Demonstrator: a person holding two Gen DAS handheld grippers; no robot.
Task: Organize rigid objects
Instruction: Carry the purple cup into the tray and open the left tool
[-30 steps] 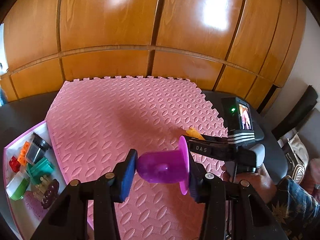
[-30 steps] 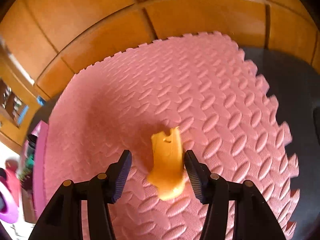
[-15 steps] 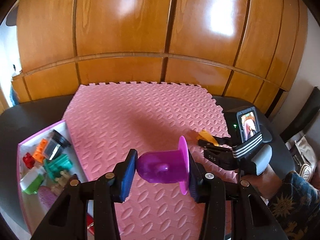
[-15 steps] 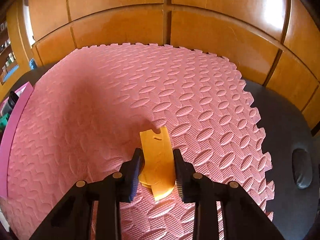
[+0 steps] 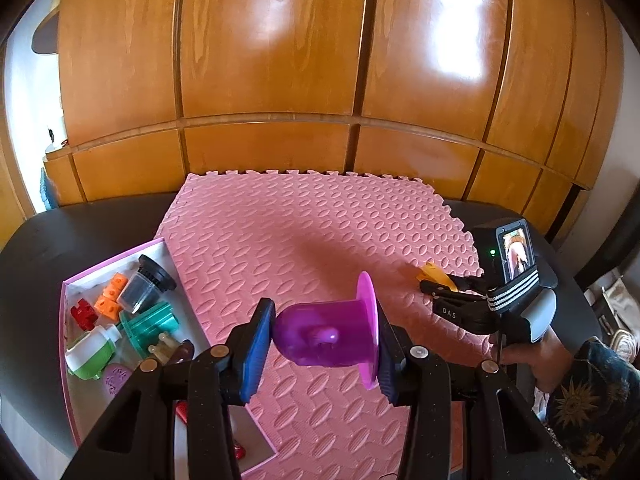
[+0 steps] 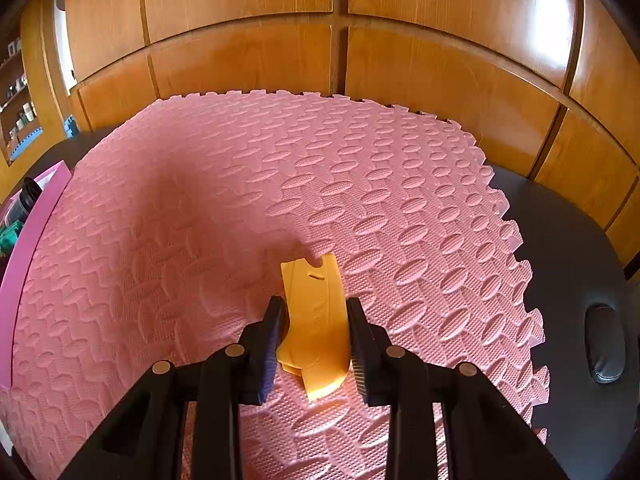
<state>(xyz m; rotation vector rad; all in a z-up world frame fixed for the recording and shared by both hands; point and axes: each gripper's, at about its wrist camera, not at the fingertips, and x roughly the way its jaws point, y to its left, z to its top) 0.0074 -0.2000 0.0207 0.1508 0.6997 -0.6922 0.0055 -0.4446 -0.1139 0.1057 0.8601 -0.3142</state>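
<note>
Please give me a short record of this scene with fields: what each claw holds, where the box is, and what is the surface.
left claw: shut on purple cup, held sideways
right claw: shut on orange piece
box: left of pink foam mat, holds small toys
surface: black table under mat

Black claw [image 5: 320,344] with blue pads, brass screws; dark sun-patterned sleeve [image 5: 592,400].
</note>
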